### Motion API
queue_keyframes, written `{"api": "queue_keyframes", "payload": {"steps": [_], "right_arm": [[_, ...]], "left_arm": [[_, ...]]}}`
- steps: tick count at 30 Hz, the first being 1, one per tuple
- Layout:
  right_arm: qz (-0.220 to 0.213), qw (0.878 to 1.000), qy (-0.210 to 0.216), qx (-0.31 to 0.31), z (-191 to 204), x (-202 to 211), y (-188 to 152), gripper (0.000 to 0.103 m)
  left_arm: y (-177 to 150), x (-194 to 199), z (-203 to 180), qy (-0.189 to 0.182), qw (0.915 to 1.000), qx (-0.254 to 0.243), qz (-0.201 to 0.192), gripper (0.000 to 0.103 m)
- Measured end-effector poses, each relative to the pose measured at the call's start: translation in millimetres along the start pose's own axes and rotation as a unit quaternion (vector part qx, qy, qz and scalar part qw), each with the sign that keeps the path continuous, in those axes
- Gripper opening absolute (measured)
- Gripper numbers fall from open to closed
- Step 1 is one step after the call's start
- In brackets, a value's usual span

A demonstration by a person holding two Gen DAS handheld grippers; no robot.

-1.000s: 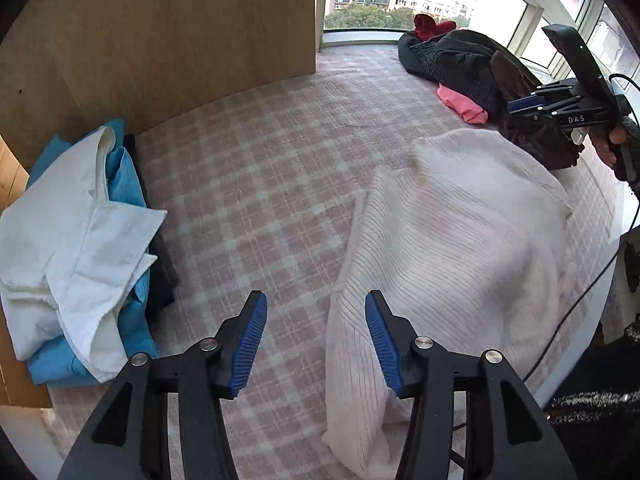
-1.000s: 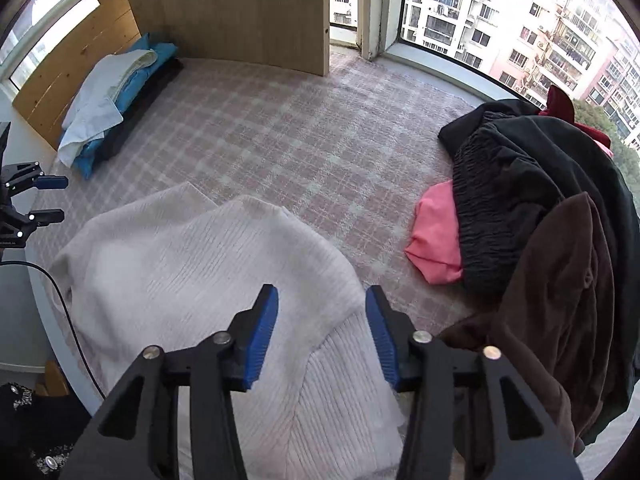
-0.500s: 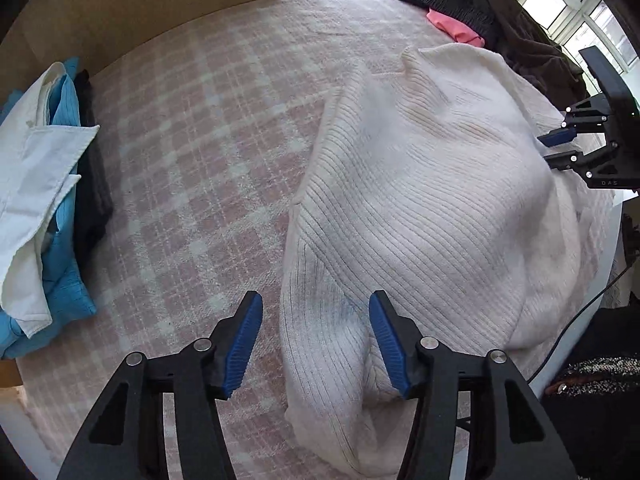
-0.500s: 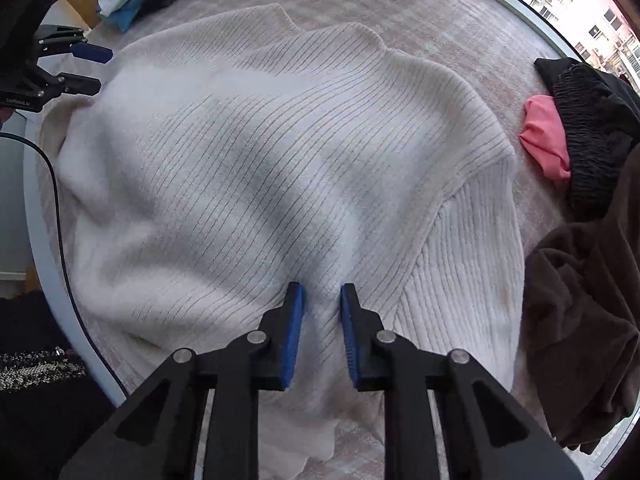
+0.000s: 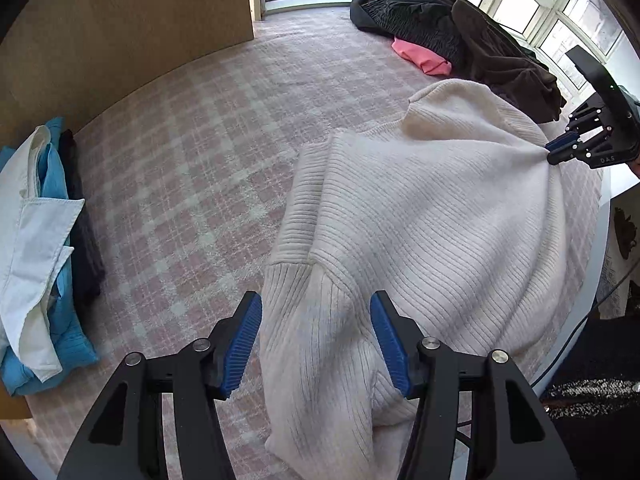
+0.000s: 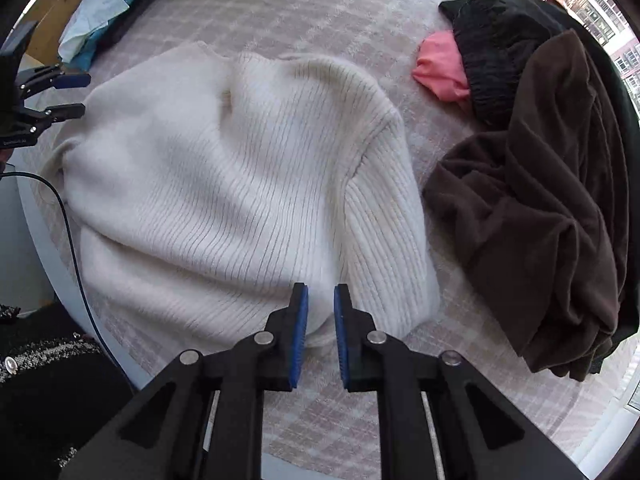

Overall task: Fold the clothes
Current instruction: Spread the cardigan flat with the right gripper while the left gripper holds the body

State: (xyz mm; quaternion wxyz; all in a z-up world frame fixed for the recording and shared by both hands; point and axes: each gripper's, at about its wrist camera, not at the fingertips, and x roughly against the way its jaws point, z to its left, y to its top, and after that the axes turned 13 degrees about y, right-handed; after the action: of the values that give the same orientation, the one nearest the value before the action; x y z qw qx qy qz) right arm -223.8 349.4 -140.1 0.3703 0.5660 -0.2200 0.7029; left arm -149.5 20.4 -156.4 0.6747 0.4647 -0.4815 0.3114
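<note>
My right gripper is pinched on the cream sweater at its near edge, tenting it over the checked bed, while my left gripper hovers wide apart over a sleeve, ready to help fold.

Cream ribbed sweater spread on plaid surface, one edge pinched up.

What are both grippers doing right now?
Left gripper: open, jaws wide over the sweater, holding nothing.
Right gripper: shut on a pinch of the sweater.
</note>
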Motion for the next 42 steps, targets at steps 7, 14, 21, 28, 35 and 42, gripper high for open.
{"api": "queue_keyframes", "payload": {"steps": [7,14,21,28,35,42], "right_arm": [[-0.06,0.996,0.063,0.027,46,-12,50,0.033],[-0.089,0.983,0.154,0.048,101,-51,106,0.033],[-0.013,0.993,0.109,0.051,106,-107,109,0.033],[-0.041,0.989,0.137,0.024,99,-97,97,0.033],[-0.043,0.988,0.144,0.028,95,-102,97,0.034],[-0.044,0.987,0.153,0.033,92,-101,97,0.034]], "left_arm": [[-3,-15,-39,-0.118,0.9923,-0.034,0.012,0.048],[-33,-4,-84,-0.14,0.9884,-0.058,0.004,0.053],[-20,24,-62,-0.097,0.9939,-0.048,-0.021,0.053],[19,1,-64,-0.045,0.993,-0.108,-0.018,0.031],[24,-29,-75,-0.013,0.9854,-0.165,0.042,0.02],[23,-37,-78,-0.003,0.9825,-0.176,0.062,0.032]]}}
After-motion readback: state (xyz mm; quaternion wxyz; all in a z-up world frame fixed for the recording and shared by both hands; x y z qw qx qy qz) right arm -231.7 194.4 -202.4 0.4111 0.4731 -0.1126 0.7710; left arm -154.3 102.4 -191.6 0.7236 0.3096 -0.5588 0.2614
